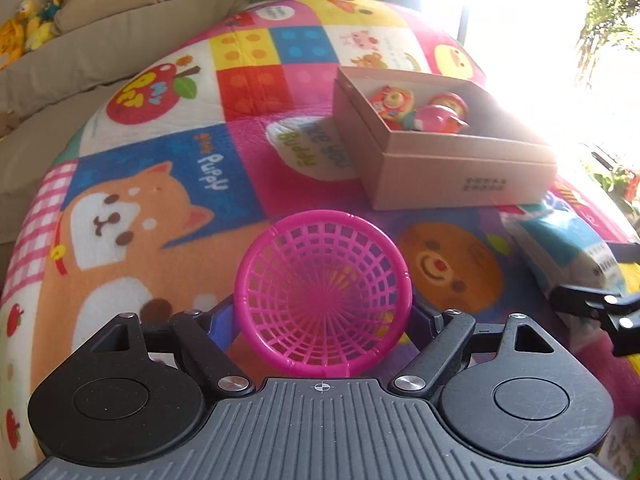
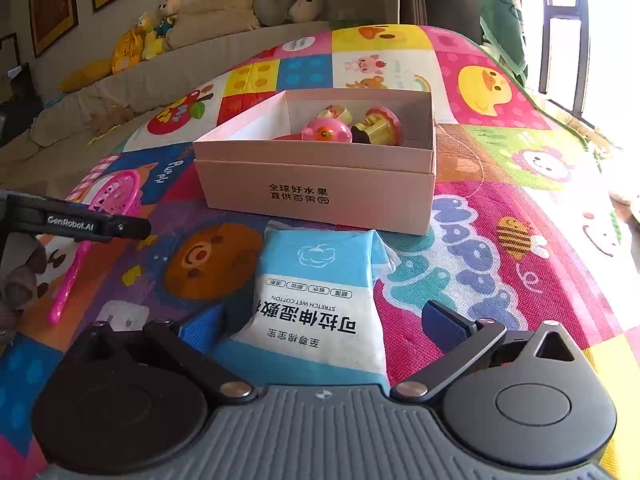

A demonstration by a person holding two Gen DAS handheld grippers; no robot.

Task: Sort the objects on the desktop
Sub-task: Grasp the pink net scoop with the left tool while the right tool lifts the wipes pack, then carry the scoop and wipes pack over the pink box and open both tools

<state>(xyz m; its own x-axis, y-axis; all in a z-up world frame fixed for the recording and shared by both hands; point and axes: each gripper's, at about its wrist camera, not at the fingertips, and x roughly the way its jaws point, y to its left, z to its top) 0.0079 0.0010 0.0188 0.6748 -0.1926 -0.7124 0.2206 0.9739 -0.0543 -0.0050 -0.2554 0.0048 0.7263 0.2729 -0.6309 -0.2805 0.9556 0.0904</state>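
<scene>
Pink plastic mesh is filling the gap between the left gripper's (image 1: 324,320) 2 blue-padded fingers: a toy strainer basket (image 1: 324,292) is sitting tipped up there, its open mouth facing the camera, and the fingers are pinching its sides. In the right wrist view the same basket is showing its long pink handle (image 2: 68,284) trailing down over the blanket near its left edge.

Over the patchwork cartoon blanket (image 1: 168,184) a pale pink cardboard box (image 2: 320,188) is standing open around the middle, with printed characters on its front wall. Inside it, toward the far right corner, several small plastic toys (image 2: 352,128) are lying together; their exact number is hard to read, perhaps 3.

A blue and white pack of wet cotton wipes (image 2: 320,304) is lying flat on the blanket just in front of the box. The right gripper (image 2: 324,330) is hovering over the pack's near end with its fingers spread wide, the pack lying between them and the right pad standing clear of it.

Plush toys (image 2: 152,36) are lining the sofa beyond the blanket's far edge.
</scene>
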